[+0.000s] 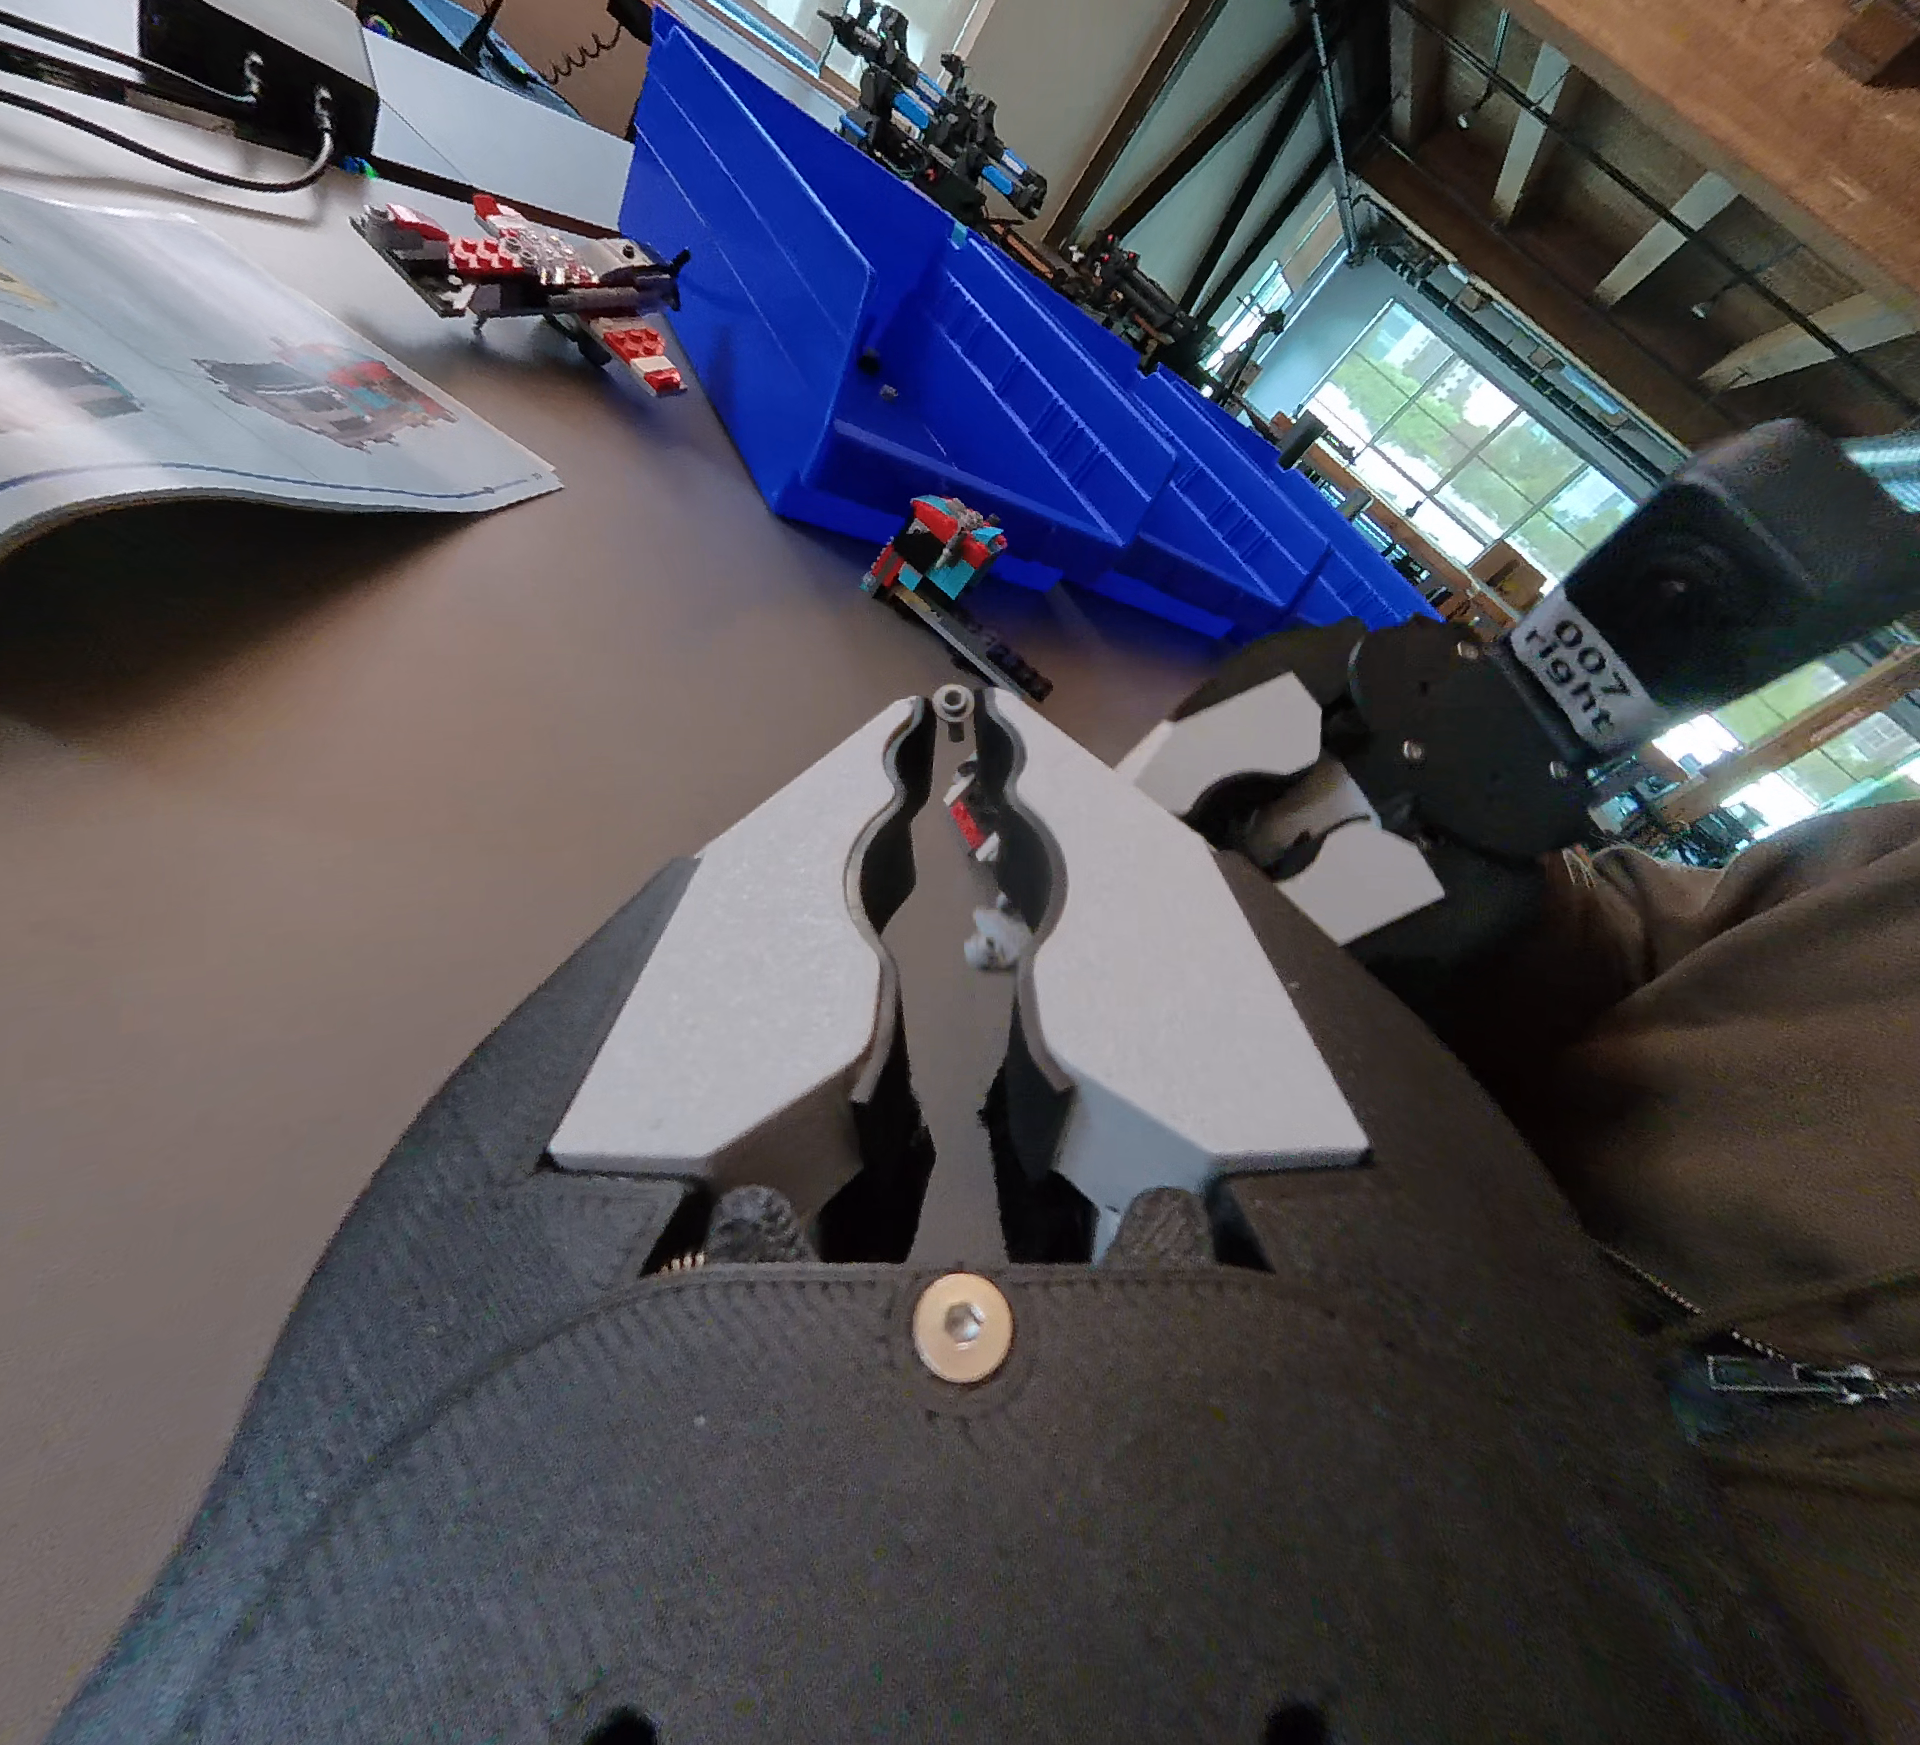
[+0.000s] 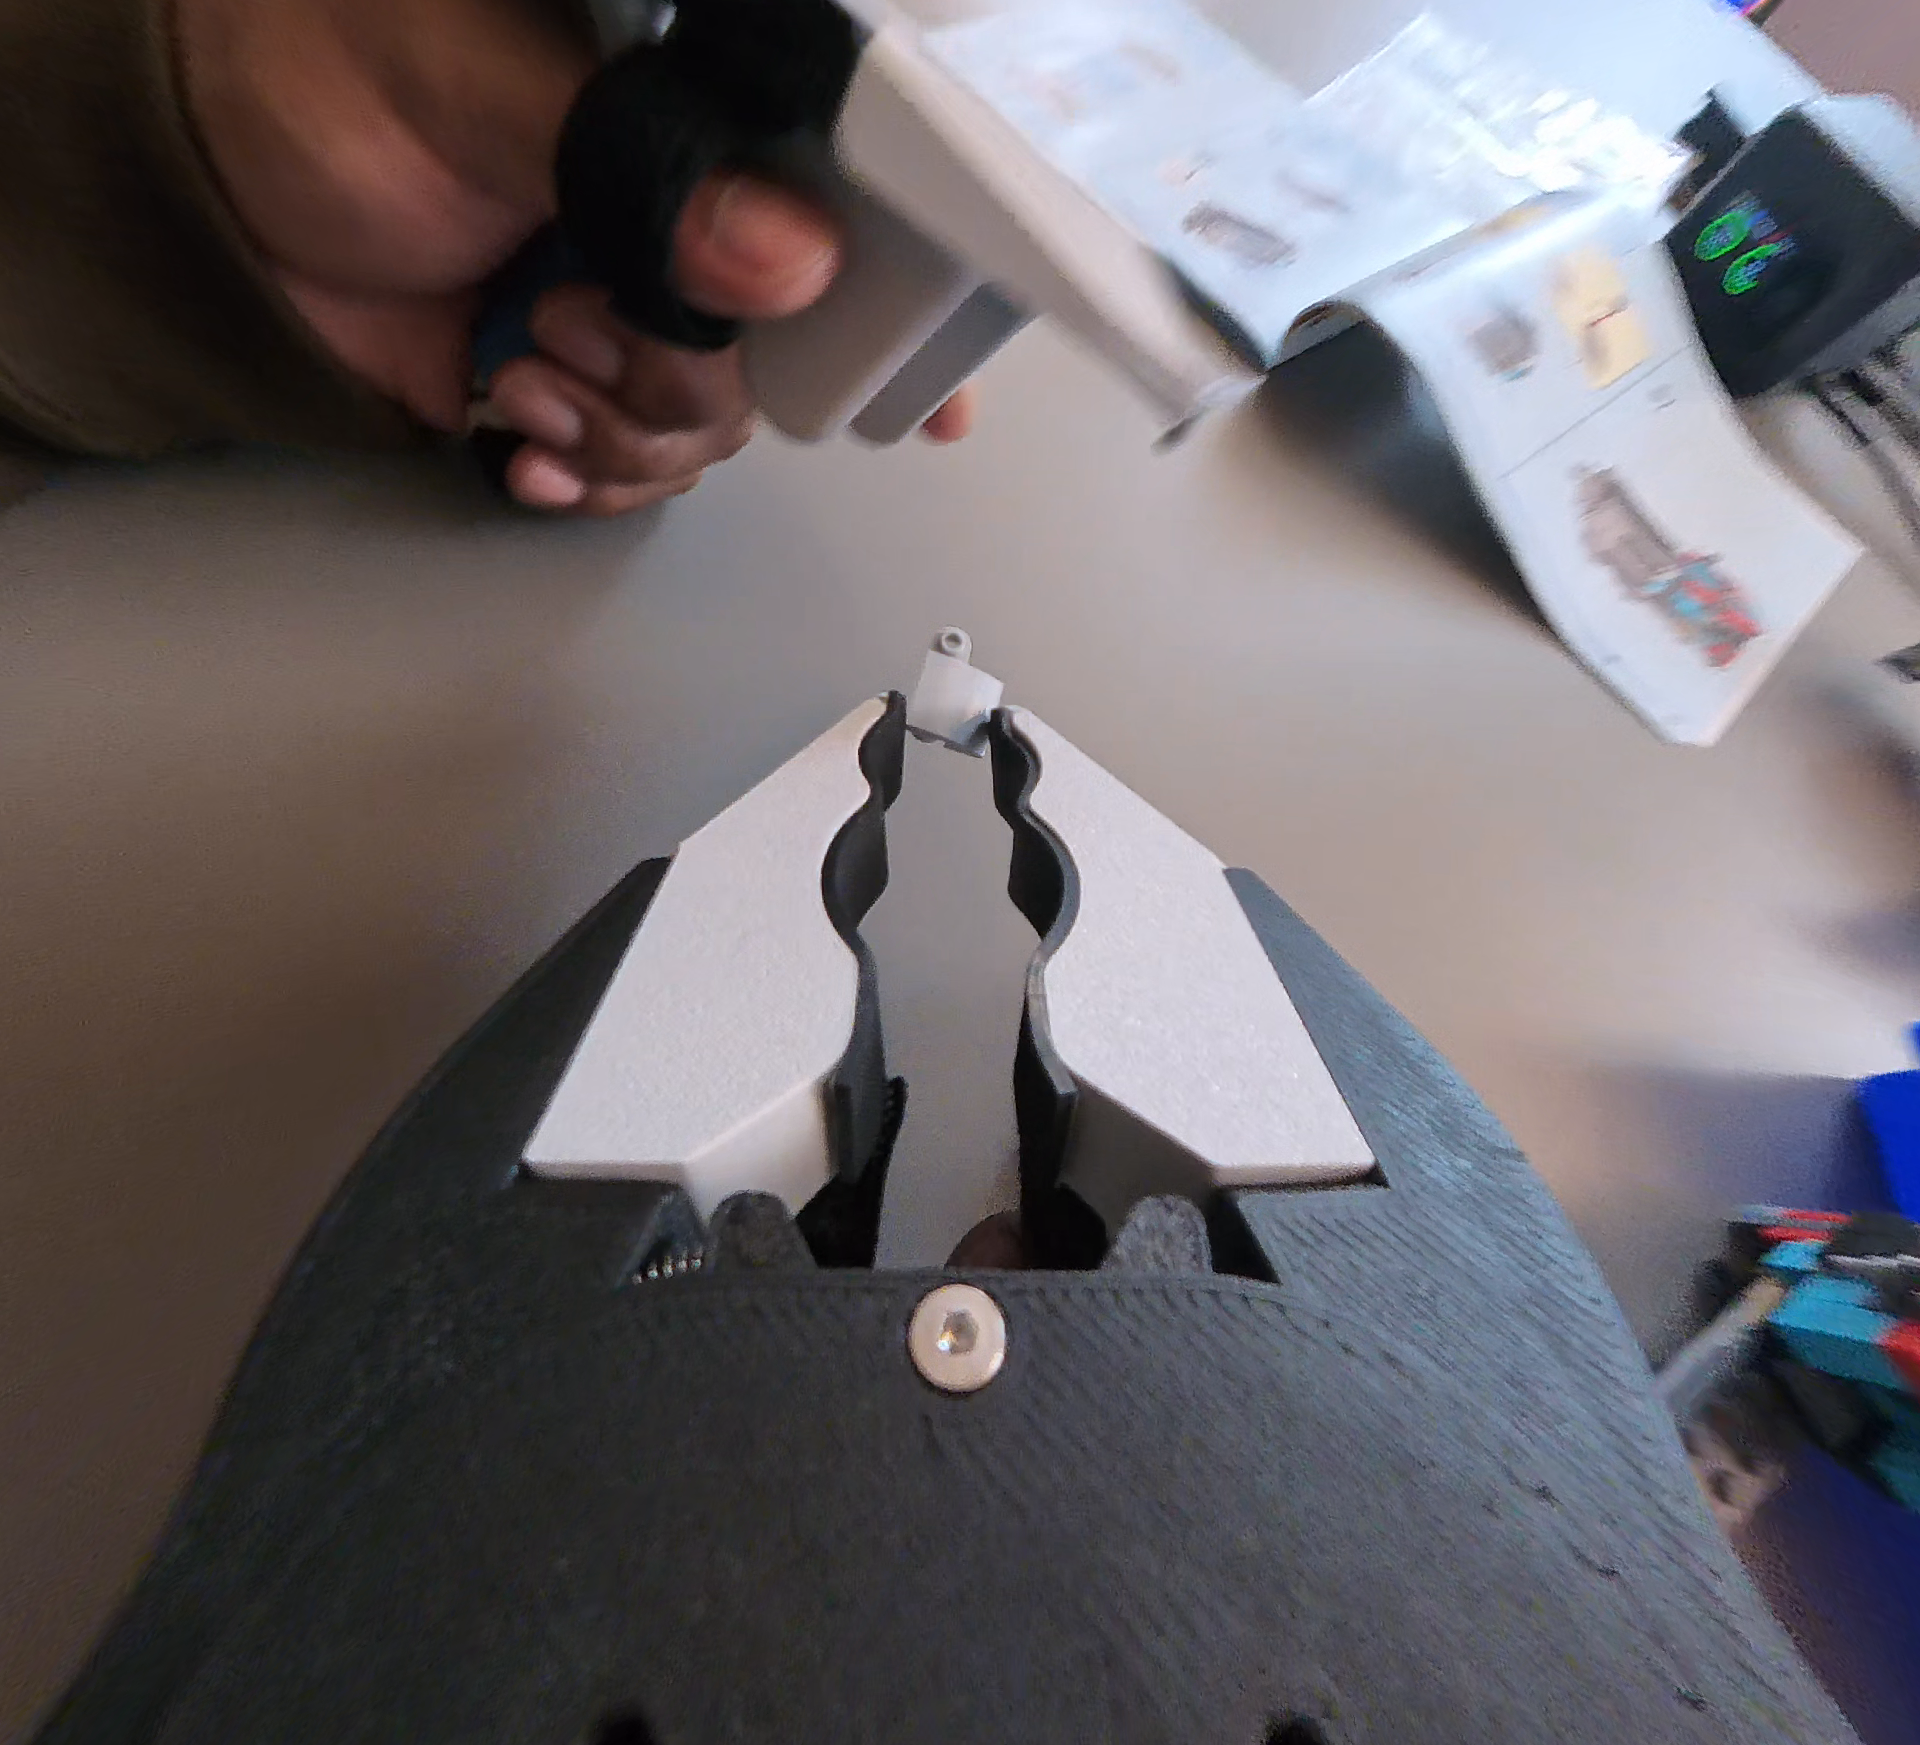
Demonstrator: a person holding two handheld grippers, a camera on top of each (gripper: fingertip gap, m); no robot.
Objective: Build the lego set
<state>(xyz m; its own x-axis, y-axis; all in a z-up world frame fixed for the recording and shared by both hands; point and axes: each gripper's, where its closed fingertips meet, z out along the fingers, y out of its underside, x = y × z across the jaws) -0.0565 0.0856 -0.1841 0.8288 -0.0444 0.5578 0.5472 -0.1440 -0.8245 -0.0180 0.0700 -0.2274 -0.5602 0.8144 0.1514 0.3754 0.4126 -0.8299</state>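
Note:
In the left wrist view my left gripper [image 1: 953,721] is low over the brown table [image 1: 364,864], its jaws nearly together on a small grey round-studded brick piece [image 1: 953,703] at the very tips. Through the slot behind the tips I see red, black and white brick bits [image 1: 971,817]; I cannot tell whether they hang from the grey piece or lie on the table. In the right wrist view my right gripper [image 2: 945,727] pinches the lower edge of a light grey brick piece [image 2: 954,693], which is tilted and has a small ring on top. The right gripper also shows at the right of the left wrist view [image 1: 1247,760]. The left gripper, held by a hand, is blurred in the right wrist view [image 2: 1039,241].
A row of blue bins [image 1: 831,293] stands behind. A red and grey brick plane [image 1: 530,272] and a small red, teal and black brick model [image 1: 940,552] sit by the bins. An open instruction booklet [image 1: 208,386] lies at the left and shows in the right wrist view [image 2: 1662,552]. A black box with cables [image 1: 260,64] is at the far left. Across from one pair of fingers to the other is roughly 6 cm.

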